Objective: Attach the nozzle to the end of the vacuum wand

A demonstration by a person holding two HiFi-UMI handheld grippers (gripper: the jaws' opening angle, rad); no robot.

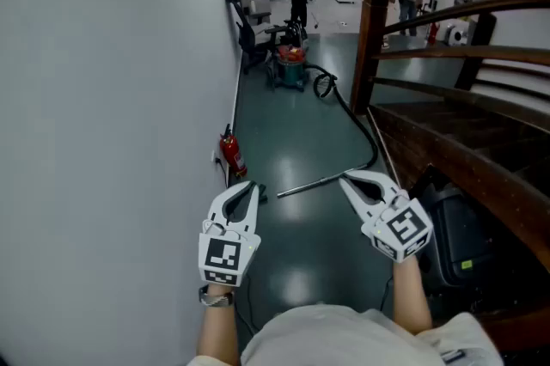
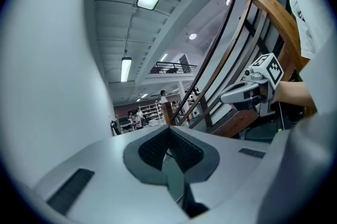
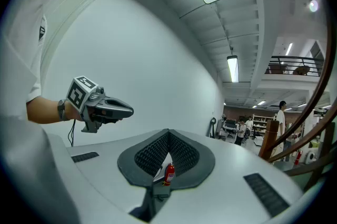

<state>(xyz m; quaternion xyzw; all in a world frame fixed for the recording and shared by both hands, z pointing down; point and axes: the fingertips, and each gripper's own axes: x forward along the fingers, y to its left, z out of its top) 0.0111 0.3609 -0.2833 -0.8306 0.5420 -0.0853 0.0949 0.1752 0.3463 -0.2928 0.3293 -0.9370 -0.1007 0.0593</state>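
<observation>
Left gripper (image 1: 247, 188) and right gripper (image 1: 351, 179) are held level, jaws together, empty. Just beyond them the vacuum wand (image 1: 314, 182) lies on the floor (image 1: 301, 253), its hose (image 1: 357, 128) running to the far vacuum cleaner (image 1: 290, 68). I judge nothing is started: next, reach down for the wand. The nozzle I cannot make out.

The glossy dark floor (image 1: 296, 128) is running far along the left wall (image 1: 112, 98). A metal wand (image 1: 311, 182) is lying on it nearby, its black hose (image 1: 357, 122) trailing away to a red and teal vacuum cleaner (image 1: 290, 68) standing farther off. A red fire extinguisher (image 1: 232, 155) is standing against the wall.
</observation>
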